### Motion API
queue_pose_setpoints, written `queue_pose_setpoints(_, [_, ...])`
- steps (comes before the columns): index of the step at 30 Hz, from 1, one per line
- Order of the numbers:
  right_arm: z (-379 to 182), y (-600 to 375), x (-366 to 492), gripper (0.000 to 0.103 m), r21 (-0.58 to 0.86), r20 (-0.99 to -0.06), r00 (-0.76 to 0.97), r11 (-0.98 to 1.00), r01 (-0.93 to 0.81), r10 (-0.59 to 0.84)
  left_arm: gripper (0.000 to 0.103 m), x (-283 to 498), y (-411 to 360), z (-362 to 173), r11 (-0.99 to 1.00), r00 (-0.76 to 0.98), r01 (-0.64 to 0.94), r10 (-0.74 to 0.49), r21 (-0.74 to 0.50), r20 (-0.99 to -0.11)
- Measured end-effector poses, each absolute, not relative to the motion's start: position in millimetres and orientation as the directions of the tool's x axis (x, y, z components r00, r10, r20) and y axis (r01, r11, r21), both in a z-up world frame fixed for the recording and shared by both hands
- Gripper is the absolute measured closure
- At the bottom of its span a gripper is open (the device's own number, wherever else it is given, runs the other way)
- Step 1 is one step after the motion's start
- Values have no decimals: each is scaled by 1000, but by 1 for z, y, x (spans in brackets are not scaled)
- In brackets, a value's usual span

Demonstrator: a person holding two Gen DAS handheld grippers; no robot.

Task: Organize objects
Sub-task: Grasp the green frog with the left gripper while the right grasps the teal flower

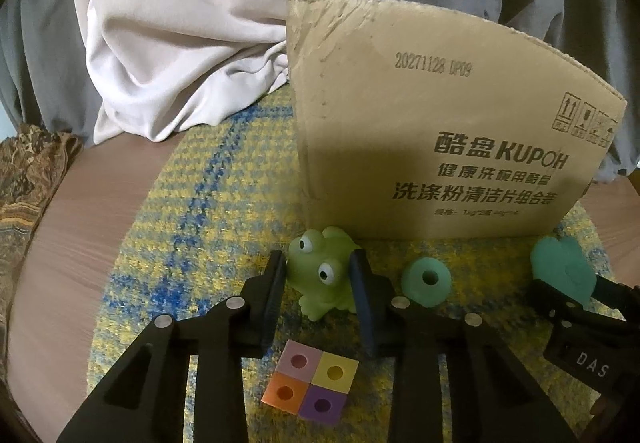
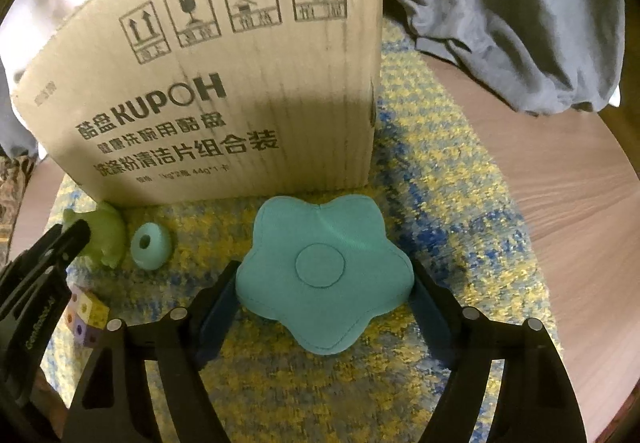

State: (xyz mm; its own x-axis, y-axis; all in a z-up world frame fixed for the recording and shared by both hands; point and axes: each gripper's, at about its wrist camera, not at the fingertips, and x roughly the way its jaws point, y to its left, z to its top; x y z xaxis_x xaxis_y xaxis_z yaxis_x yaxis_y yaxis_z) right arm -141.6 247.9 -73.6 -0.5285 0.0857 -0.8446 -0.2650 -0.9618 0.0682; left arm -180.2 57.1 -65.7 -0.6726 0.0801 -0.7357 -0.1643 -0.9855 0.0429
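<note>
A green rubber frog (image 1: 320, 273) sits on the yellow-blue mat (image 1: 192, 243) in front of a cardboard box (image 1: 440, 131). My left gripper (image 1: 318, 275) has a finger on each side of the frog; I cannot tell whether they press it. A teal ring (image 1: 426, 282) lies right of it, and a four-colour block (image 1: 310, 379) lies below my fingers. In the right wrist view a teal star-shaped cushion (image 2: 324, 275) lies on the mat (image 2: 460, 203) between the fingers of my right gripper (image 2: 324, 291), which touch its sides. The frog (image 2: 105, 235), ring (image 2: 150, 245) and block (image 2: 86, 317) show at left.
The box (image 2: 224, 83) stands upright at the back of the mat. White cloth (image 1: 192, 23) and grey cloth (image 2: 520, 11) are heaped behind it. The mat lies on a round wooden table (image 2: 568, 211). A patterned fabric (image 1: 28, 179) lies at the far left.
</note>
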Motion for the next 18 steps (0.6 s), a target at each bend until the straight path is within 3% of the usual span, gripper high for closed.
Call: queue_pose_setpoints(18, [-39, 251, -135, 24, 45, -782, -611, -967, -251, 123, 73, -161, 46, -40, -988, -718, -150, 93, 23, -690])
